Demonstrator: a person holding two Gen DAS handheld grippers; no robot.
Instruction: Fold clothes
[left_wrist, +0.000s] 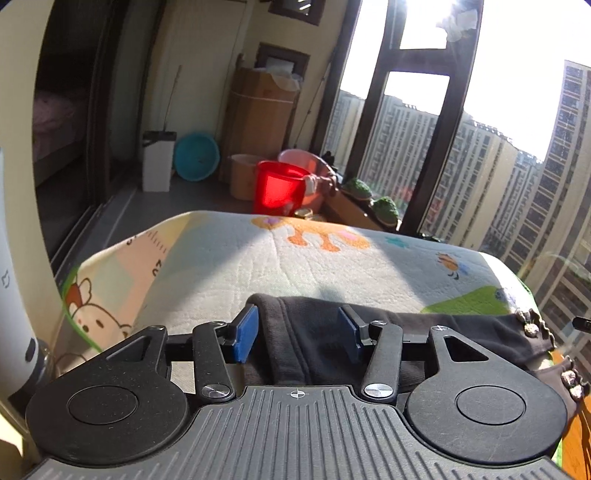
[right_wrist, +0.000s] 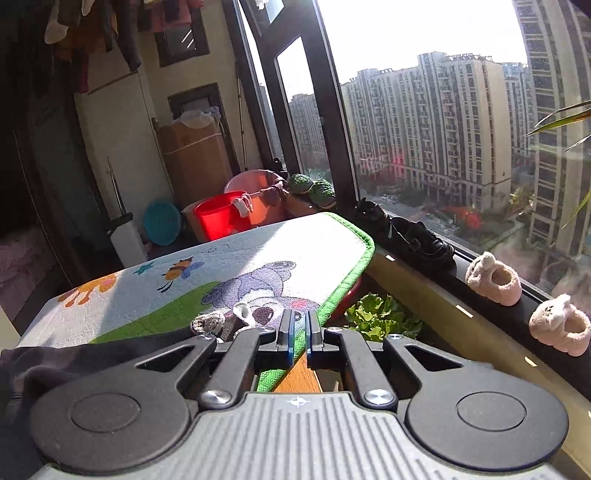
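A dark brown garment with small decorated trim at its right end lies along the near edge of a table covered by a cartoon-print mat. My left gripper is open, its blue pads on either side of a thick folded hem of the garment, low over it. In the right wrist view the garment lies to the lower left, its trim just left of the fingers. My right gripper is nearly shut with a thin gap, empty, over the mat's green right edge.
A red bucket, pink tub, blue basin and cardboard box stand on the floor beyond the table. A window sill on the right holds black shoes, pink slippers and plants. A white appliance stands at the left.
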